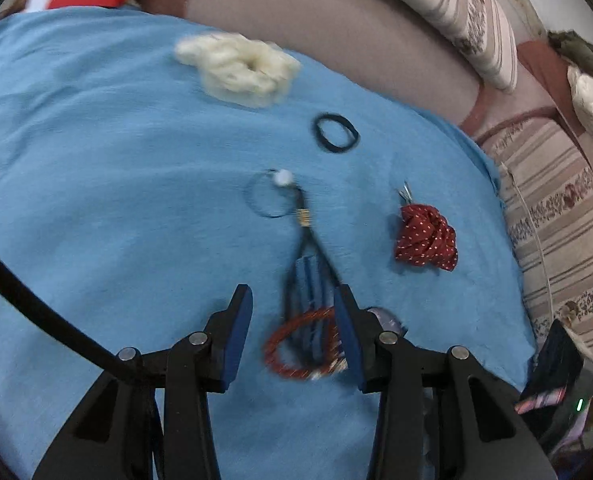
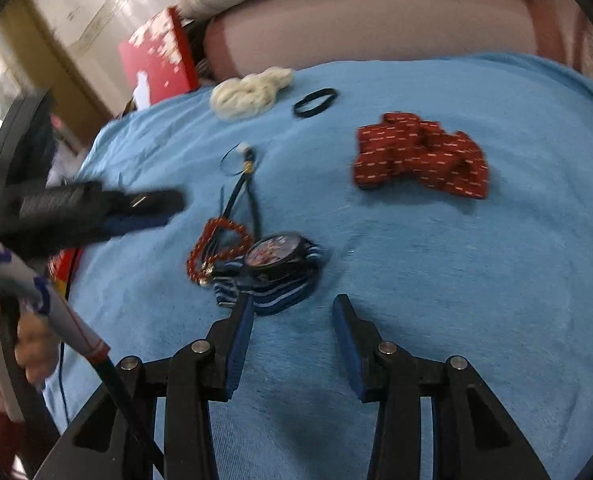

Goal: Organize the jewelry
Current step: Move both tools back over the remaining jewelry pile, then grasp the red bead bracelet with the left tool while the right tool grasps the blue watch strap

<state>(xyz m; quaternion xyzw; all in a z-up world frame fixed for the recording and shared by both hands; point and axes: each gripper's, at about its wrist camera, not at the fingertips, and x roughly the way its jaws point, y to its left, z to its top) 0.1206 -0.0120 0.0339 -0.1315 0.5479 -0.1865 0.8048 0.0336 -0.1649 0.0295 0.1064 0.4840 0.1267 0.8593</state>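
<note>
Left claw (image 1: 292, 324) is part open and grips nothing; it hangs over the red bead bracelet (image 1: 300, 346), which lies on the blue cloth (image 1: 96, 200) between the pads without touching them that I can see. Right claw (image 2: 292, 328) is also part open and empty, with bare cloth between its pads; its left pad sits just in front of the striped blue band (image 2: 272, 300). In the right view, the watch (image 2: 274, 256) lies on that striped band, with the bracelet touching its left side. A black cord loop (image 1: 308, 248) runs from the bracelet pile away from me to a gold wrap, then to a thin ring with a white bead (image 1: 283, 178). The red dotted scrunchie (image 1: 426, 242) lies right of the cord, apart from it, with a small metal clip at its far end. Further out is a black hair tie (image 1: 336, 133), lying flat on its own. Farthest on the cloth is the cream fluffy scrunchie (image 1: 236, 66), near the far edge. Beyond the cloth are a pinkish cushion (image 1: 336, 32), a red box (image 2: 156, 60) and striped bedding (image 1: 556, 208). Both views are blurred, so I can't make out fine detail on the small pieces. In the right view my left hand (image 2: 20, 332) is at the left edge.
</note>
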